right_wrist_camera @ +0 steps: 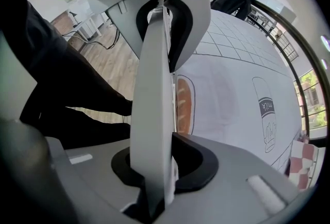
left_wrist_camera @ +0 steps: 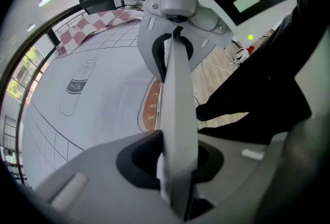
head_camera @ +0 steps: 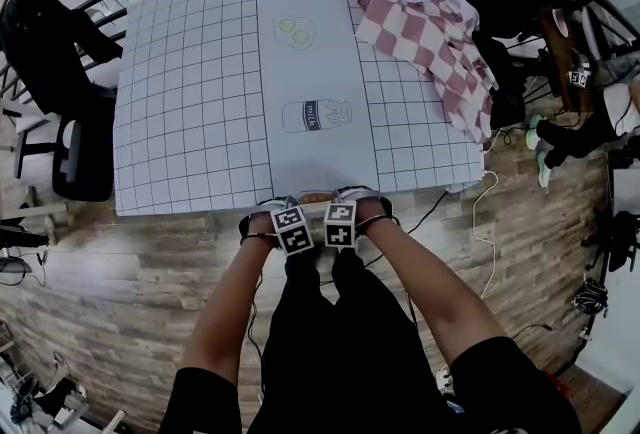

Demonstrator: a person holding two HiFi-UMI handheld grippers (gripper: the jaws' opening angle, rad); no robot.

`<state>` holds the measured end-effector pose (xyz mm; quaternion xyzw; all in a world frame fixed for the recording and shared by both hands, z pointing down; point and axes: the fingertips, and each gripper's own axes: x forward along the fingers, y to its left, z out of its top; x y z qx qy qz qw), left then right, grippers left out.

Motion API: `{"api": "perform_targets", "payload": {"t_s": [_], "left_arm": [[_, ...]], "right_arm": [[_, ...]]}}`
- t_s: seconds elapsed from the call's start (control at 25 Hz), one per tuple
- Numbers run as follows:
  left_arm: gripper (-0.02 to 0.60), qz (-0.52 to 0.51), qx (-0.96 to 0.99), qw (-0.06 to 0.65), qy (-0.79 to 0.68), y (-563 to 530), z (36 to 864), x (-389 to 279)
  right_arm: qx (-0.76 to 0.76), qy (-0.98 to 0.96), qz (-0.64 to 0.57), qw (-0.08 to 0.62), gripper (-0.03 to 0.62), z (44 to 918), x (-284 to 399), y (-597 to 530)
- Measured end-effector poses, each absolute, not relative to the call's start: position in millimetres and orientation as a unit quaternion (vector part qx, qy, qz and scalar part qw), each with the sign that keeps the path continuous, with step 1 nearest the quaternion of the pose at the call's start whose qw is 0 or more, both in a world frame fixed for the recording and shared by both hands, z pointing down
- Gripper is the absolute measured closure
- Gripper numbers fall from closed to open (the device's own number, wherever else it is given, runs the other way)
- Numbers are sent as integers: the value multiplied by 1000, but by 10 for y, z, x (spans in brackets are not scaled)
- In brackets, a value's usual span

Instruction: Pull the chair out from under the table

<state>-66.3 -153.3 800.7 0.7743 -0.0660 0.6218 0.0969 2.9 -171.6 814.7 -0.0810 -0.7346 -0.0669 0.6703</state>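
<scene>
Table: white cover, thin dark grid; centre strip plain pale blue-grey. Drawings on strip: milk bottle in dark outline with dark label, pale yellow-green rounds far, orange-brown bread at near edge. Cloth, far right: red-and-white check. Floor: grey-brown wood planks. Office chair, left: black. Left gripper, right gripper: pale grey, black sockets, black-and-white marker cubes.

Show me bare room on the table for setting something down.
Bare: the left half of the table and its near right corner. Crowded: checked cloth covers the far right; left gripper and right gripper sit mid near edge.
</scene>
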Motion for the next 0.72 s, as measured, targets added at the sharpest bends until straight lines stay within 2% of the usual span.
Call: {"api": "perform_targets", "payload": {"t_s": [0.72], "left_arm": [[499, 627, 771, 92, -56, -1377, 7999, -638]], "right_arm": [[-78, -733, -64, 673, 523, 8150, 63, -1559]]}}
